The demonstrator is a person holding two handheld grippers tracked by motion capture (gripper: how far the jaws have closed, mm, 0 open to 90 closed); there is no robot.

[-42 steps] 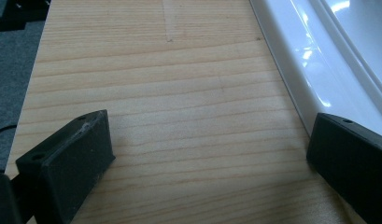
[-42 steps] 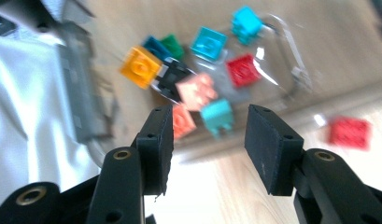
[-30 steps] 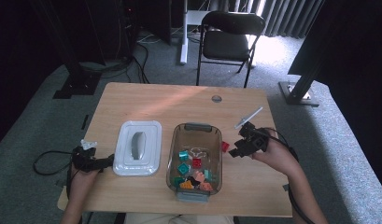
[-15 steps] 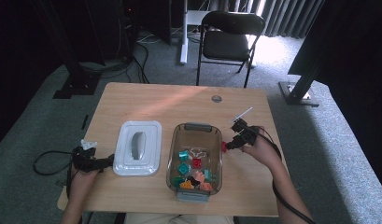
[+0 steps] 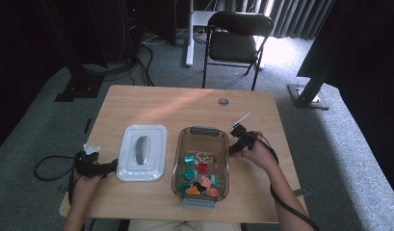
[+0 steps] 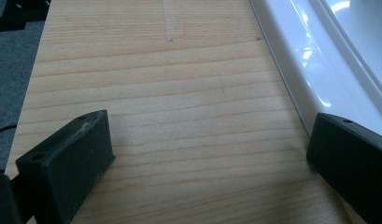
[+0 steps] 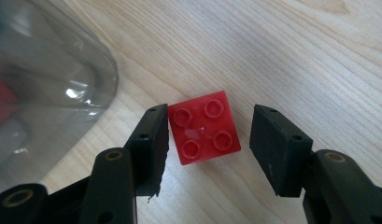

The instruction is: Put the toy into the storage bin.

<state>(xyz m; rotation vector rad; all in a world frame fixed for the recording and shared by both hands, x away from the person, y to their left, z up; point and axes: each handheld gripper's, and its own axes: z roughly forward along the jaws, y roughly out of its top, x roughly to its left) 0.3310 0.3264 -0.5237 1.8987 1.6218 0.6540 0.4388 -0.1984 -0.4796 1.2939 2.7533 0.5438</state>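
Note:
A small red four-stud brick [image 7: 205,128] lies flat on the wooden table [image 5: 165,108], just right of a clear container [image 5: 181,159] that holds several coloured bricks. My right gripper [image 7: 211,127] points down over it with the brick between its jaws. The jaws have just been closing; one pad touches a side of the brick and the other stands a small gap off, so the gripper is open. From above, the right gripper [image 5: 234,148] is at the container's right rim. My left gripper [image 6: 212,135] rests open and empty on the table beside the white lid [image 6: 319,60].
The white lid [image 5: 141,151] with its grey handle lies left of the container. The clear container's wall [image 7: 44,70] curves close to the right gripper. A round grommet [image 5: 223,101] sits near the table's far edge. A black chair [image 5: 235,36] stands beyond the table.
My right gripper has come down and to the left, from above the table's right side to the tabletop by the container. The left gripper has not moved.

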